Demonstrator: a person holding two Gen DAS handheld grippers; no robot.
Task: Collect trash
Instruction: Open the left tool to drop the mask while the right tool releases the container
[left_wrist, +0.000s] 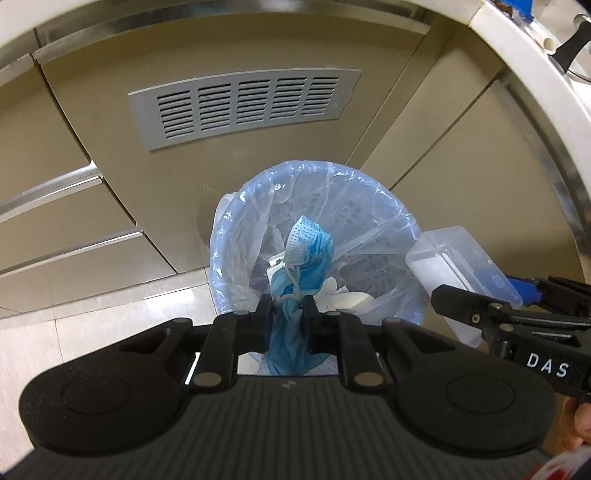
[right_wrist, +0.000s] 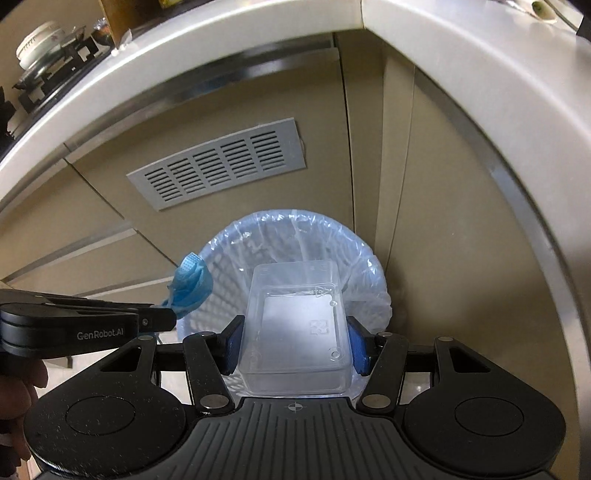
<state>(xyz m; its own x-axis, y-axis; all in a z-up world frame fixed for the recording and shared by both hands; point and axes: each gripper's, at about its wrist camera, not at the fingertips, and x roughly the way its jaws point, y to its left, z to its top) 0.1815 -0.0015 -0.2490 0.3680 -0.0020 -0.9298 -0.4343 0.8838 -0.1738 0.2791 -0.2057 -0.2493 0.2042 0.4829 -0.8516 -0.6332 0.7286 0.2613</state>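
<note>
Two grippers hung over the bin (left_wrist: 314, 236), which stood on the floor against the cabinet (left_wrist: 229, 48) below a vent (left_wrist: 243, 107) and wore a clear liner. Your right gripper (right_wrist: 293, 343) clamped a clear tub (right_wrist: 295, 332) between its blue pads (right_wrist: 232, 343), above the bin's right side. Your left gripper (left_wrist: 287, 317) pinched a crumpled blue mask (left_wrist: 306, 254) above the opening, where white scraps (left_wrist: 351, 299) already lay.

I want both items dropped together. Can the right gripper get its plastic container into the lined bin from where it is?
Probably yes. The right gripper holds the clear container over the lined bin, whose mouth is open below; the left gripper with the blue mask sits off to the side.
</note>
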